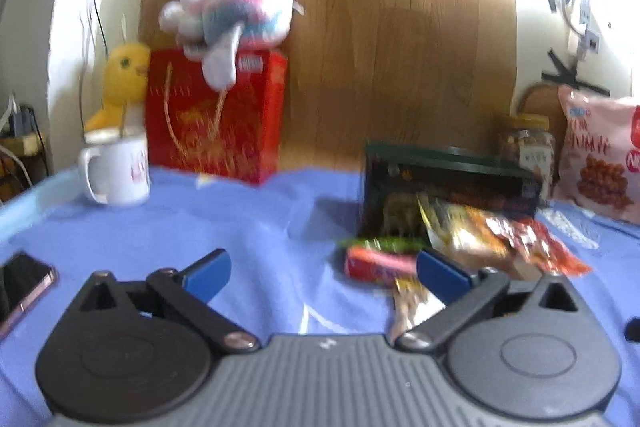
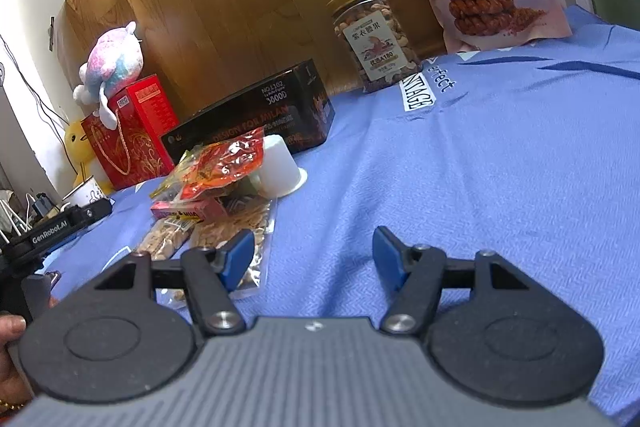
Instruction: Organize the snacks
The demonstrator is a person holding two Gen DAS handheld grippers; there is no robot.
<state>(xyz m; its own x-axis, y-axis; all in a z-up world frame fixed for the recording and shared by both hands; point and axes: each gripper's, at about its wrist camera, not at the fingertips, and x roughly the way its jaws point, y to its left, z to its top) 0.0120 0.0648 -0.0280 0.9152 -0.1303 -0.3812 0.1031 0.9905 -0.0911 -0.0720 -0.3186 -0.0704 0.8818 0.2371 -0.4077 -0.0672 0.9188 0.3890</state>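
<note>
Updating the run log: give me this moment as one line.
left gripper: open, empty | right gripper: open, empty | snack pile: on blue cloth, beside black box

The left gripper (image 1: 323,269) has its fingers spread wide, empty; the right gripper (image 2: 313,254) is parted, gripping nothing.

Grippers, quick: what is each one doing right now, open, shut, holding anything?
Left gripper: open, nothing between its fingers.
Right gripper: open, empty, above the blue cloth.
</note>
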